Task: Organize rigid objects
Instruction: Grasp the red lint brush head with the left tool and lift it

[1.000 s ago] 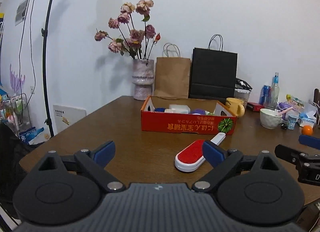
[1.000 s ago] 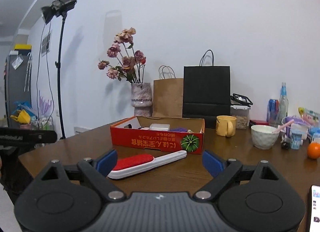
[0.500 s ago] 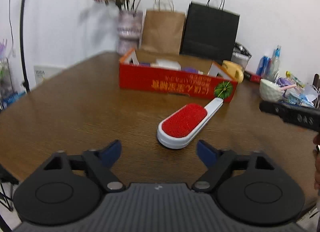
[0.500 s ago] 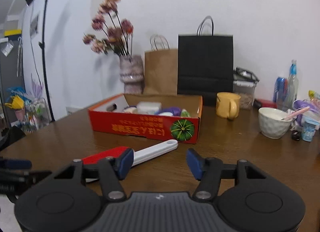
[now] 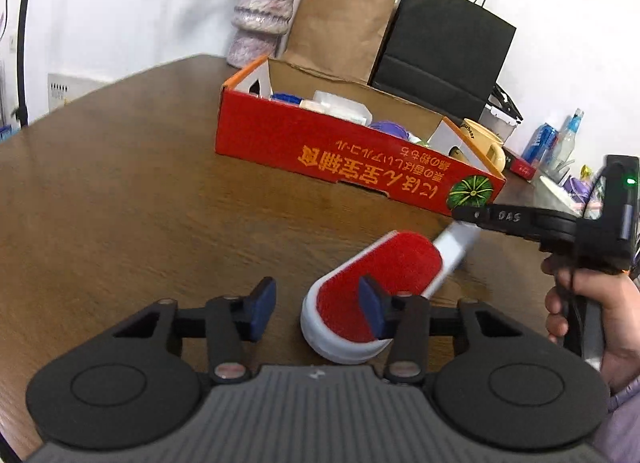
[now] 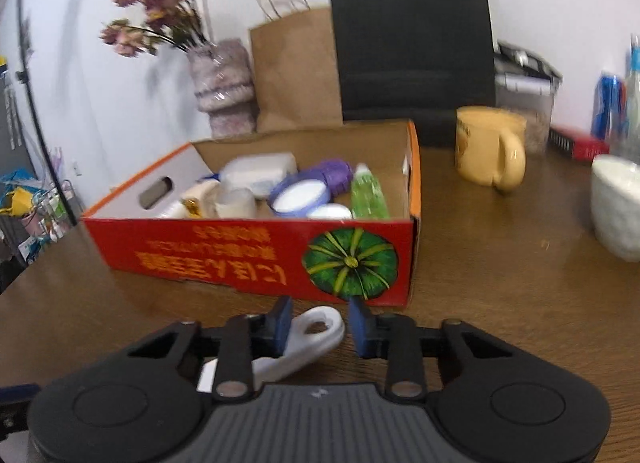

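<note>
While the red-faced lint brush (image 5: 372,283) lies flat on the wooden table (image 5: 120,203) just in front of the red cardboard box (image 6: 256,255), the left gripper (image 5: 316,303) hangs over its rounded head with jaws closing, the right pad above the red face and nothing gripped. The right gripper (image 6: 318,327) is closing around the brush's white looped handle, which sits between the pads without a clear squeeze. The box holds a white container (image 6: 260,175), a purple-rimmed lid (image 6: 300,195) and a green bottle (image 6: 368,195).

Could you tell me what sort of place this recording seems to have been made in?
Probably a lived-in home, at a dining table: a vase of dried flowers, paper shopping bags, and a mug and bowl among everyday clutter.
</note>
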A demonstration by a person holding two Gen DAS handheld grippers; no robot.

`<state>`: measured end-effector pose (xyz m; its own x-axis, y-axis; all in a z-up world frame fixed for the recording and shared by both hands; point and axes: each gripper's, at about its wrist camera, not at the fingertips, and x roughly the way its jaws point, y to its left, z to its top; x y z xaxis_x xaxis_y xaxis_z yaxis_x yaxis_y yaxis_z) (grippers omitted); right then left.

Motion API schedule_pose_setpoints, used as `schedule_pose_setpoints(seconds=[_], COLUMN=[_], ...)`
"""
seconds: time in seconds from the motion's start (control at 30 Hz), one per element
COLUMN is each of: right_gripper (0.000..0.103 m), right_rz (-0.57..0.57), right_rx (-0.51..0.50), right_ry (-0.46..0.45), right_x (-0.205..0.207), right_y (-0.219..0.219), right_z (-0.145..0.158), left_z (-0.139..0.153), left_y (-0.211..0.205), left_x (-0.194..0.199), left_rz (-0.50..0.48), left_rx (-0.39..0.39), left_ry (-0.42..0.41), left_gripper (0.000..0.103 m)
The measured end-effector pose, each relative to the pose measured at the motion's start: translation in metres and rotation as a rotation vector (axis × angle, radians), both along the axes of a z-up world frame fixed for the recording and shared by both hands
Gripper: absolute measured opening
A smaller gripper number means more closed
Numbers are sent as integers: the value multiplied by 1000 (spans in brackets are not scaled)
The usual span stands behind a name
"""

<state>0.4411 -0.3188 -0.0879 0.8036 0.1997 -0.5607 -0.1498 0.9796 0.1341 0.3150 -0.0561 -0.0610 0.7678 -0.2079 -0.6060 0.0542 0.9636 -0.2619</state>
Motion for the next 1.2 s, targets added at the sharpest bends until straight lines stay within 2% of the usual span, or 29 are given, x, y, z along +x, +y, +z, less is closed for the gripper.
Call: schedule_pose_setpoints(seconds=[0.07,0.2,0.37,0.47,0.53,0.7,0.73,0.8,0.97,1.1,1.13,1.17,1.2], right_gripper=[16,16,18,18,18,19,19,20,23,23,23,22,20], right_rz=[-21,-37,-70,-77,-94,-64,-57,-43,-62,-44,-42,-45,-52], right_rx=[-20,67,94,95,86,106,103,104,102,114,109,114,126], right_ry=[13,-9,-38,-17,-6,-22,-19,-17,-8,8,18,15,21], right_x=[-3,-34,-78,-87,-95,-130,-136,-145,-149,-143,-142,-141,-140], right_y=[0,-12,-26,-30,-31,-32,-31,-32,-38,-33,-31,-30,-30], right_z=[-6,-6,2,-1,-2,5,5,5,2,-3,-5,-6,-6], left_z=[1,1,3,4,5,6,6,7,17,22,21,19,17], left_y=[0,5,4,1,2,-1,0,4,19,17,14,11,8], left_x=[2,4,5,11,13,8,7,8,8,2,0,0,0], left_rz=[8,4,17,55,64,56,57,68,117,72,49,26,4], left_rx=[19,4,25,83,91,115,116,108,103,106,105,100,90], left_ry=[-9,-13,-24,-50,-51,-58,-58,-59,-74,-82,-81,-76,-68], left_gripper=[42,36,35,31,27,27,28,39,40,44,48,59,61])
